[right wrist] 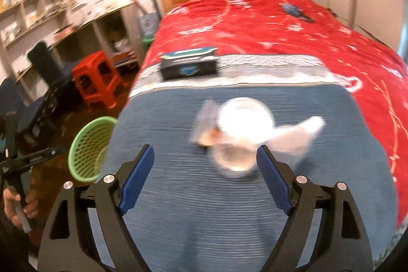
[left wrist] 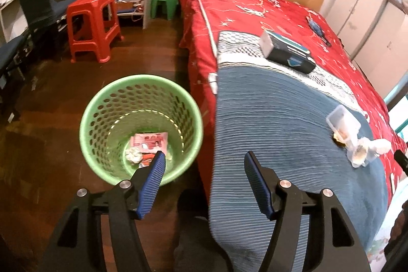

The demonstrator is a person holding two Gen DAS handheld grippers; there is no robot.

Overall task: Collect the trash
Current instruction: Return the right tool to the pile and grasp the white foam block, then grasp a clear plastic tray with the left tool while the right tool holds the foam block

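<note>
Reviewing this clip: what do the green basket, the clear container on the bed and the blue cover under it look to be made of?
Green basket: moulded plastic, slightly glossy; its wall is a regular grid of punched holes.
Clear container: thin see-through plastic, probably food packaging; the contents show through it.
Blue cover: woven or knitted fabric, matte, with fine parallel ribs; the fibre cannot be told.

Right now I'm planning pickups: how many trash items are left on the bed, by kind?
Dark blue box: 1
Clear plastic containers: 2
Crumpled white tissue: 1
Blue wrapper: 1
Total: 5
</note>
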